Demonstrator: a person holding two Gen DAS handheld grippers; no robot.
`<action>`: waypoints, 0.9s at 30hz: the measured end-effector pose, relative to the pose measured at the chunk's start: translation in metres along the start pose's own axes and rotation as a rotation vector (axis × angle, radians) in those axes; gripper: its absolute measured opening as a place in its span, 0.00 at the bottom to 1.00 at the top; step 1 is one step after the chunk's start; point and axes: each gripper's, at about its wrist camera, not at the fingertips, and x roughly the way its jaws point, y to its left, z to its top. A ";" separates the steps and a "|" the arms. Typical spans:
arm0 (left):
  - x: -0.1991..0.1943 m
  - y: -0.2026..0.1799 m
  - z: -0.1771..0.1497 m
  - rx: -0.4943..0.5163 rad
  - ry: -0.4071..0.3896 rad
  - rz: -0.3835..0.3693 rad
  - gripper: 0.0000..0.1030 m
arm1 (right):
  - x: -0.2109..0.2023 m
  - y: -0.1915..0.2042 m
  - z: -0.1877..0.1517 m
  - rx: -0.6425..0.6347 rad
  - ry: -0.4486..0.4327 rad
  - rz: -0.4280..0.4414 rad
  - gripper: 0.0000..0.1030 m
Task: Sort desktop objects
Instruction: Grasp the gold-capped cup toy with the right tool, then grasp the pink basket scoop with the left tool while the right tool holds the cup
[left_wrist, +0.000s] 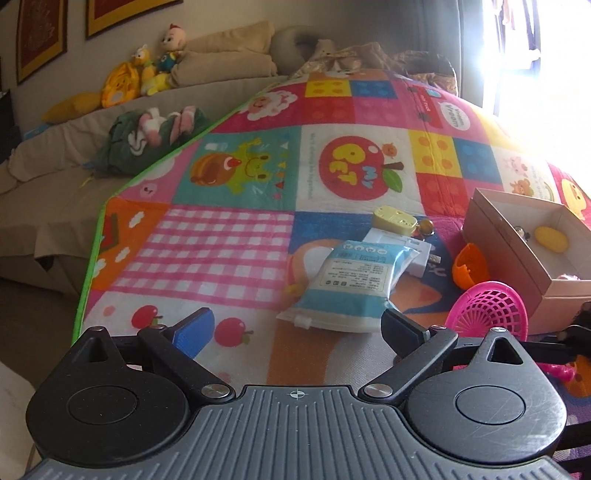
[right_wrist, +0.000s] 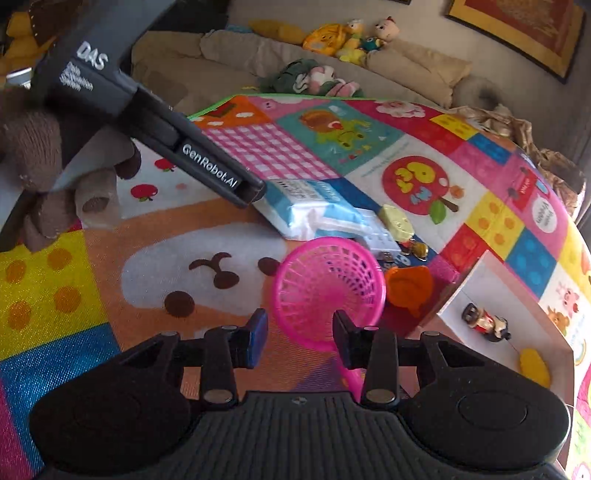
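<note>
The pink basket (right_wrist: 327, 291) lies tipped on the play mat (right_wrist: 110, 236), just beside the cardboard box (right_wrist: 476, 273), apparently touching neither gripper. The right gripper (right_wrist: 300, 341) hovers released before it; the left gripper (left_wrist: 297, 330) gapes near the blue-white pouch (left_wrist: 347, 284).

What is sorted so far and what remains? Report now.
Done: a yellow toy and a small figurine lie in the cardboard box. In hand: nothing; both grippers are open. Left on the mat: tissue pack, pink basket, orange cup.
</note>
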 end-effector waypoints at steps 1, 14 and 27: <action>-0.001 0.001 0.000 -0.007 -0.002 -0.006 0.97 | 0.007 0.003 0.002 -0.012 0.003 -0.009 0.37; -0.009 -0.001 0.005 -0.028 -0.017 -0.064 0.97 | 0.008 -0.028 0.022 0.147 -0.026 -0.068 0.06; -0.016 -0.011 0.009 -0.004 -0.013 -0.084 0.98 | -0.012 -0.097 -0.039 0.958 -0.047 0.454 0.05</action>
